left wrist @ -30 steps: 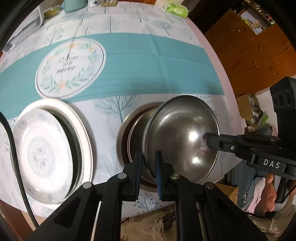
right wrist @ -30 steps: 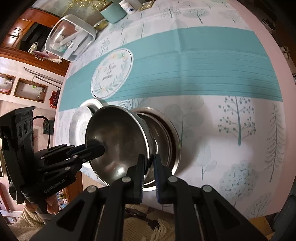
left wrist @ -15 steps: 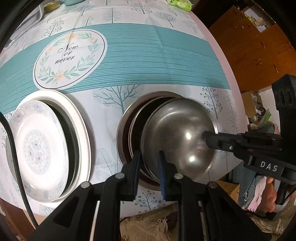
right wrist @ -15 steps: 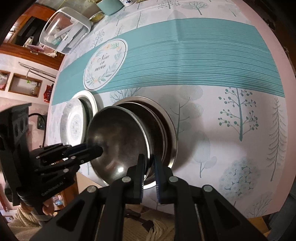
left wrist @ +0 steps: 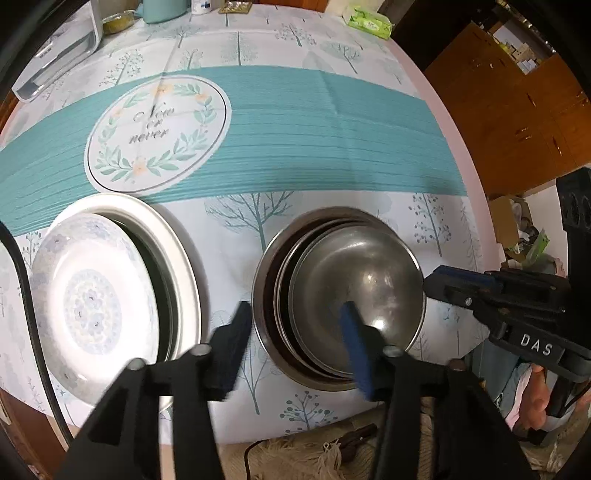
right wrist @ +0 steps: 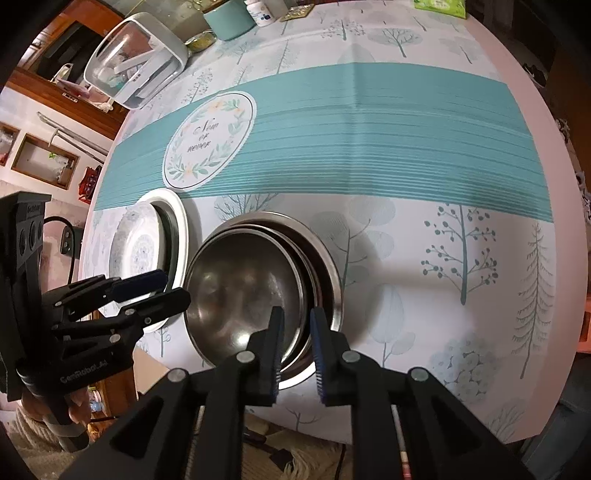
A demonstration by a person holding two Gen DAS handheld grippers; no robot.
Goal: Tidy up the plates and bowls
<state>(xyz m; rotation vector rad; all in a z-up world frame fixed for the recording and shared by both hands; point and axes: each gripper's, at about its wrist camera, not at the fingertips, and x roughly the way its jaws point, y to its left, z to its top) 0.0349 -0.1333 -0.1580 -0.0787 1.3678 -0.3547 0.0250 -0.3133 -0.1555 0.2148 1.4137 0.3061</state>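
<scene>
A steel bowl (left wrist: pixel 362 280) lies nested in a stack of steel bowls (left wrist: pixel 269 295) near the table's front edge; it also shows in the right wrist view (right wrist: pixel 243 295). My left gripper (left wrist: pixel 295 347) is open, its jaws either side of the stack's near rim. My right gripper (right wrist: pixel 297 347) is open, its jaws straddling the stack's rim without pinching it. To the left, a patterned white plate (left wrist: pixel 88 310) leans tilted in a larger white plate (left wrist: pixel 177 258).
A round "Now or never" mat (left wrist: pixel 155 133) lies on the teal runner. A clear box (right wrist: pixel 136 62), a teal cup (right wrist: pixel 229 18) and a green packet (left wrist: pixel 369 22) stand at the far edge. The table's front edge is just below the stack.
The tilted steel bowl came down and now lies in the stack. Both grippers, which were shut on its rim, have opened.
</scene>
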